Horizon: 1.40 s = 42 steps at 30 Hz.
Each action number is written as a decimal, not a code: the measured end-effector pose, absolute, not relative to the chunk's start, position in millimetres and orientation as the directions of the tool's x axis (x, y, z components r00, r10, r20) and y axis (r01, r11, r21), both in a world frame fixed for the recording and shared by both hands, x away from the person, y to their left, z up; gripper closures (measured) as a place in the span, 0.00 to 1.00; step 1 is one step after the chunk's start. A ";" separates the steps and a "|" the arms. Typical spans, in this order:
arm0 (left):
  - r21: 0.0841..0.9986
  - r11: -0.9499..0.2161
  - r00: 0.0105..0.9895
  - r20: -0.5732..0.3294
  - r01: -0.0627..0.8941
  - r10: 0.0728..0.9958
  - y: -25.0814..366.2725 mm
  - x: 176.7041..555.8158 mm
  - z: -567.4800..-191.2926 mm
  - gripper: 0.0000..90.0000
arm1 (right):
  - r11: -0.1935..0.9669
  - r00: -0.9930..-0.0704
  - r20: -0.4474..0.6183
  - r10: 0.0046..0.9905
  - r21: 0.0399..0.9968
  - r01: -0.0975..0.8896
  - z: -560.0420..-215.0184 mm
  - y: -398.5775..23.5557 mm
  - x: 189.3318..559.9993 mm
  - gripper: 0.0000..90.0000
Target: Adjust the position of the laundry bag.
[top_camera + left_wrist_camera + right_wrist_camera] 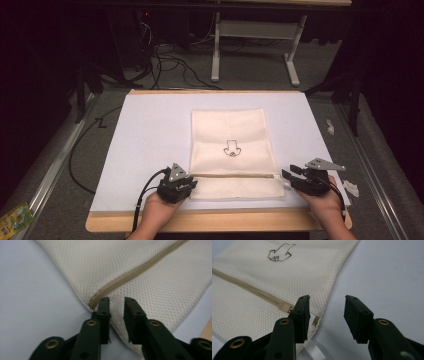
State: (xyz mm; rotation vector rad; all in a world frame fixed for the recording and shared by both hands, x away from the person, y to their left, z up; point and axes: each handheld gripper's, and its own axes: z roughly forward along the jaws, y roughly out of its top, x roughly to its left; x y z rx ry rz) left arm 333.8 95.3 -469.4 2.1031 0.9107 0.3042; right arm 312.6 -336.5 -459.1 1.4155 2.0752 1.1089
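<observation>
A cream mesh bag (227,132) lies flat on the white mat (150,140), with a small drawn logo (231,148) in its middle and a tan zipper (232,175) running across near its front end. My left gripper (193,183) sits at the zipper's left end. Its jaws stand a little apart over the bag's corner (150,292), just past the zipper's end (93,301). My right gripper (287,175) is at the zipper's right end, wide open (327,300). Its left jaw partly hides the slider (287,307), and a pale pull tab (313,352) lies below.
The mat covers a wooden table whose front edge (215,221) runs just before my hands. White scraps (351,188) lie off the mat at the right. Cables (170,62) and a white table frame (255,30) stand on the floor behind.
</observation>
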 end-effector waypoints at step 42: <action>0.833 -0.336 0.715 -0.097 0.439 0.693 96.9 340.7 -460.2 0.43 | 0.291 -0.493 0.078 0.866 0.724 0.626 -473.0 -317.1 320.3 0.94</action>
